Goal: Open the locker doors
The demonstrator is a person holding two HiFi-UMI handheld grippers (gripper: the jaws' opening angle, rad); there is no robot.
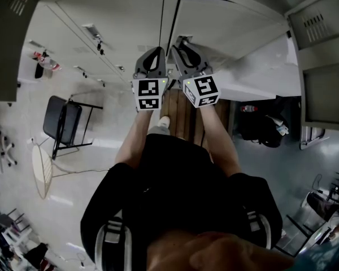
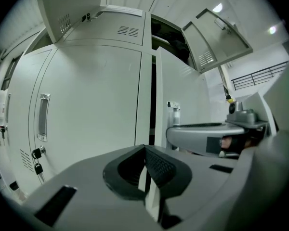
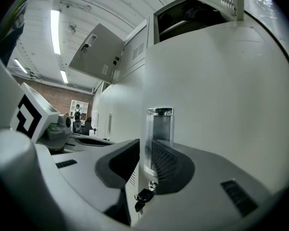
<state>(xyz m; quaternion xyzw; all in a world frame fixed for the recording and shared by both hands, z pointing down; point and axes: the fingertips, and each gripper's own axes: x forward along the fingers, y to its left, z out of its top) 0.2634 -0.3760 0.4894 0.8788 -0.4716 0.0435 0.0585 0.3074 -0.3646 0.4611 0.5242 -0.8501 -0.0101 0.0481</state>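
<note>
I face a bank of white lockers. One tall door (image 1: 226, 21) (image 2: 180, 95) (image 3: 221, 95) stands slightly ajar, with a dark gap along its edge. My left gripper (image 1: 157, 51) (image 2: 145, 150) is shut on that door's free edge, and a white strip of it shows between the pads. My right gripper (image 1: 181, 42) (image 3: 145, 146) is shut on the door's chrome handle (image 3: 159, 124) (image 2: 174, 110), one pad on each side. A key (image 3: 143, 195) hangs below the handle. The neighbouring tall door (image 1: 118, 16) (image 2: 91, 105) is closed.
Two upper locker doors (image 2: 216, 40) (image 3: 94, 52) hang open overhead. More open grey doors (image 1: 322, 55) stand at the right. A wooden bench (image 1: 183, 114) runs under the person's legs, with a black chair (image 1: 62, 123) at the left and a dark bag (image 1: 263, 126) at the right.
</note>
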